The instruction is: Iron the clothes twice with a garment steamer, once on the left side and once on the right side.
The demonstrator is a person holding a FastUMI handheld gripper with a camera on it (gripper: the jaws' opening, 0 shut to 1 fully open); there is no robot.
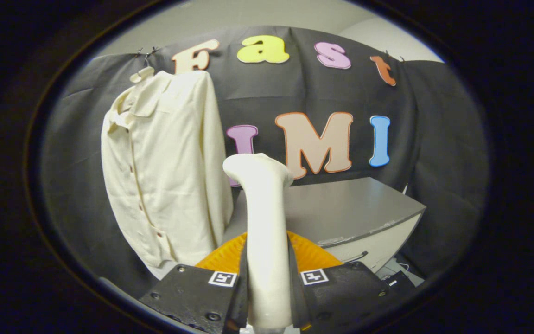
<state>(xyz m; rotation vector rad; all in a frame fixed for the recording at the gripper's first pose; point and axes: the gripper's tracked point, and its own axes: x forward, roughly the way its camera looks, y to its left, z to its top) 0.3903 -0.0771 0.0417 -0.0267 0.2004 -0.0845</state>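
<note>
Nearest to me, at the bottom centre of the frame, my hand-held gripper is clamped on the handle of the garment steamer, one finger pressing each side of it. The cream steamer stands upright between the fingers and rises to mid-frame, where its head bends toward the left. Just behind the fingers and the handle I see an orange ribbed piece, fanning out to both sides; I can't tell what it belongs to. Beyond that, to the right of centre, sits a grey worktop with a pale front and a dark handle on it. Farther back, in the upper left of the frame, a cream button-front shirt hangs against the black cloth wall, just left of the steamer head and apart from it.
</note>
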